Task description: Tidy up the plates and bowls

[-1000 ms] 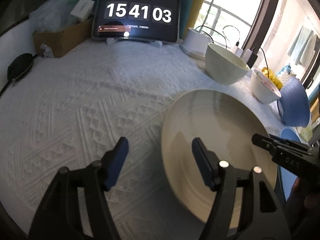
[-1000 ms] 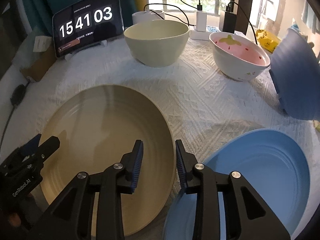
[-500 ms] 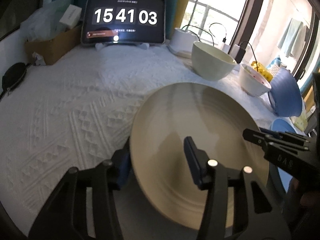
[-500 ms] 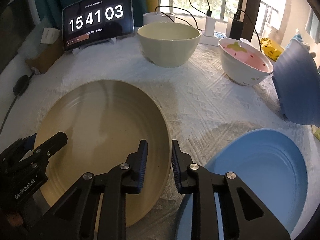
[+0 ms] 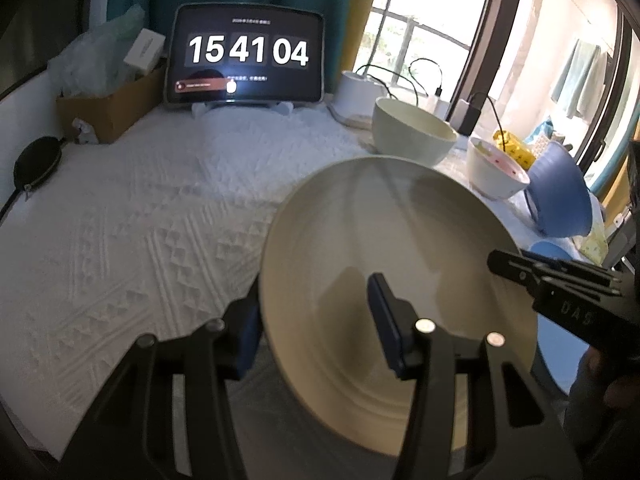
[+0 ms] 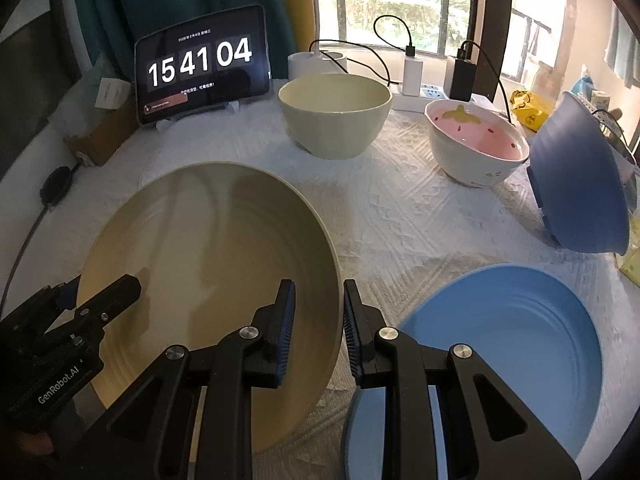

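A large beige plate (image 5: 400,248) (image 6: 208,248) lies on the white cloth. My left gripper (image 5: 316,320) straddles its left rim, jaws wide apart, one finger under the edge and one above the plate. My right gripper (image 6: 318,328) straddles the plate's right rim with a narrow gap, not clamped. A light blue plate (image 6: 520,328) lies to the right. A cream bowl (image 6: 335,114), a pink-lined bowl (image 6: 476,148) and a dark blue bowl (image 6: 580,188) on its side stand behind.
A tablet clock (image 5: 246,60) stands at the back, with a cardboard box (image 5: 108,108) and a black pouch (image 5: 36,160) to the left. Chargers and cables (image 6: 436,72) lie by the window. White textured cloth (image 5: 120,220) covers the table.
My left gripper has moved right so its fingers now straddle the beige plate's left rim. My right gripper's jaws stay around the right rim. The plate looks slightly raised.
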A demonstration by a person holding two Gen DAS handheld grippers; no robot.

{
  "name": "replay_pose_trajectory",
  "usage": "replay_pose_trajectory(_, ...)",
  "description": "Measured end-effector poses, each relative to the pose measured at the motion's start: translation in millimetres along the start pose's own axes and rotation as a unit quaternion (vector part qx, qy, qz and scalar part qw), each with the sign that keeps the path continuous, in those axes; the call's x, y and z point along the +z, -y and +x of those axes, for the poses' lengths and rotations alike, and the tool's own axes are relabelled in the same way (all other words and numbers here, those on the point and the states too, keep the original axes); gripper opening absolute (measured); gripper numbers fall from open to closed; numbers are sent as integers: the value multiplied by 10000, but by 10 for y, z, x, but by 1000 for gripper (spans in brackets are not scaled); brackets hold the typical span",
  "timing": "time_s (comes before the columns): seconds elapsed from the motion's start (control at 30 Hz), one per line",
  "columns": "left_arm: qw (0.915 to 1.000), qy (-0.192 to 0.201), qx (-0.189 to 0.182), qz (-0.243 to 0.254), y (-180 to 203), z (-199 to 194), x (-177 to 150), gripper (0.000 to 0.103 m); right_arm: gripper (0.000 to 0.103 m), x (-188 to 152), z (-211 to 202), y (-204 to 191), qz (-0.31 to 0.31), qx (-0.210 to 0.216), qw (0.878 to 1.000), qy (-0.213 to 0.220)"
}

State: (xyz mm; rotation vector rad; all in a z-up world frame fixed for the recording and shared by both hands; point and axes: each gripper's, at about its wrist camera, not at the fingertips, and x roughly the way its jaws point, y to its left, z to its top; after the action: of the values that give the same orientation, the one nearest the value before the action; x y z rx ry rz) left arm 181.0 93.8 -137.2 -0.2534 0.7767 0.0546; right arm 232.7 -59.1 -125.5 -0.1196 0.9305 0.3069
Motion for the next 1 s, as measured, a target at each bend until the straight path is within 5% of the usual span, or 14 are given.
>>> replay_pose_trajectory(1.0, 9980, 171, -222, 570, 703, -243, -53, 51, 26, -277, -532, 602, 520, -28, 9974, 495)
